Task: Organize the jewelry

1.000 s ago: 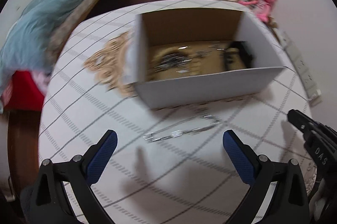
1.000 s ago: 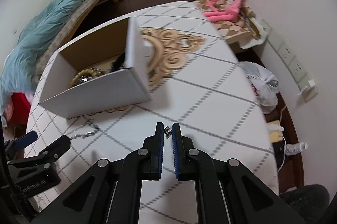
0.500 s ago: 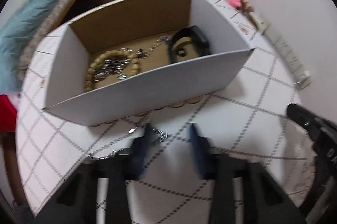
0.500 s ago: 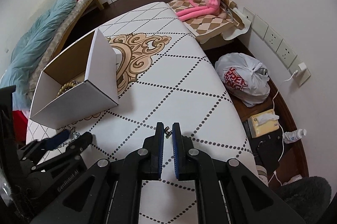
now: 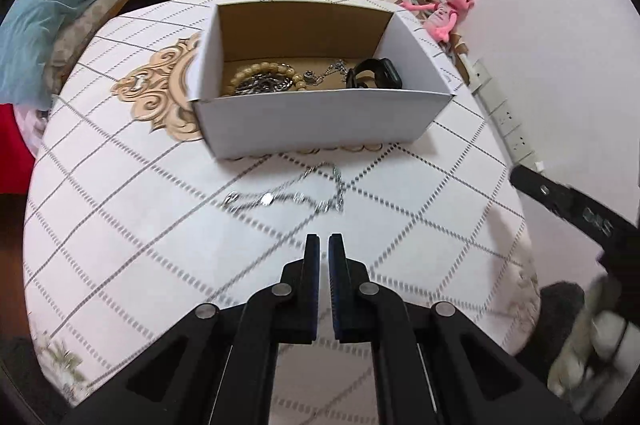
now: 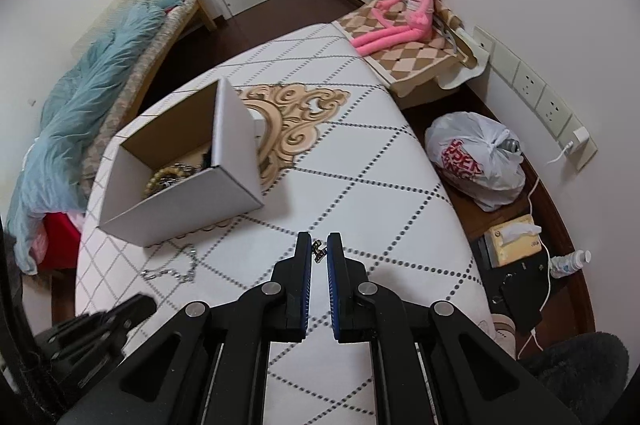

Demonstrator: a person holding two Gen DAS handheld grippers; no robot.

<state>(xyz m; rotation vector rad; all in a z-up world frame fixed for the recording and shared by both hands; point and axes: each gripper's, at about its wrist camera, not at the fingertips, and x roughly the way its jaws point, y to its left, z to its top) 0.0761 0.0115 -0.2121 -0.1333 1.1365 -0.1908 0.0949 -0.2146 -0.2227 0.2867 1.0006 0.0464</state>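
On the quilted white table, the left gripper [image 5: 324,243] has snapped closed on nothing; the silver chain necklace [image 5: 292,195] lies before the white cardboard box [image 5: 320,121], needing another try. The right gripper [image 6: 319,245] pinches a small metal earring [image 6: 318,250].

White diamond-patterned table [image 5: 120,225]; open white cardboard box [image 5: 320,121] on it, silver chain [image 5: 288,197] lying just before the box

Both claws, left claw [image 5: 324,241] and right claw [image 6: 319,239], are black, blue-padded, with silver screws.
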